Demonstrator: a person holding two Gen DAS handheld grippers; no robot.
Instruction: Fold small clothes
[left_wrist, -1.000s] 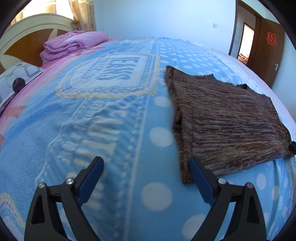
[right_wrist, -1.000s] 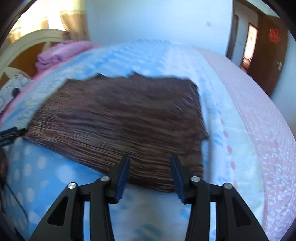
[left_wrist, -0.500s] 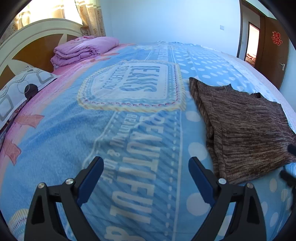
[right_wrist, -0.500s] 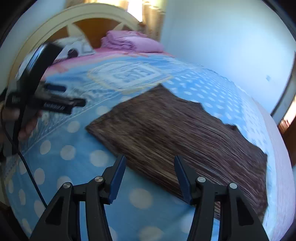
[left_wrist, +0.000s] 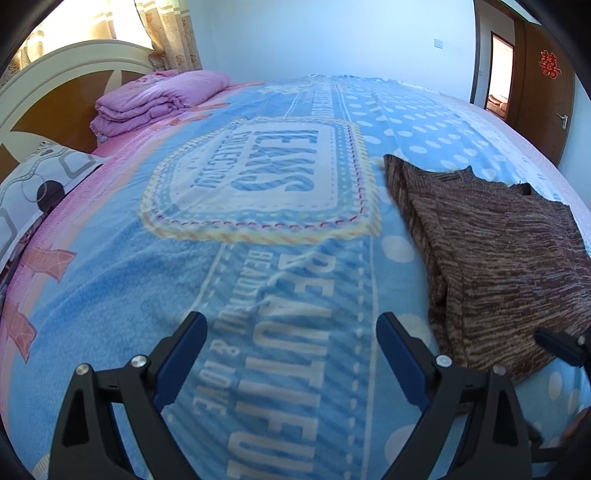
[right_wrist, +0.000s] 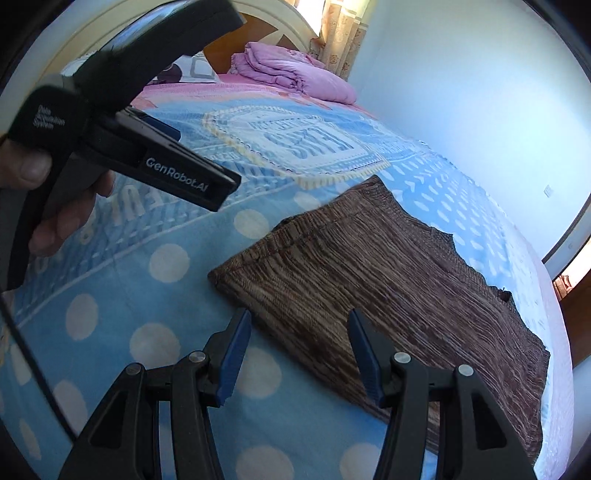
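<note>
A brown striped knit garment lies folded flat on the blue blanket, right of the left gripper. My left gripper is open and empty over the blanket's lettering, apart from the garment. In the right wrist view the garment lies ahead. My right gripper is open and empty just above the garment's near edge. The left gripper's body, held in a hand, shows at the upper left of that view.
A folded pink quilt and a patterned pillow lie by the headboard. A wooden door stands at the far right. A black cable hangs at the left of the right wrist view.
My left gripper has pulled left, away from the garment. My right gripper has swung round to the garment's near corner and opened wider. The garment lies still.
</note>
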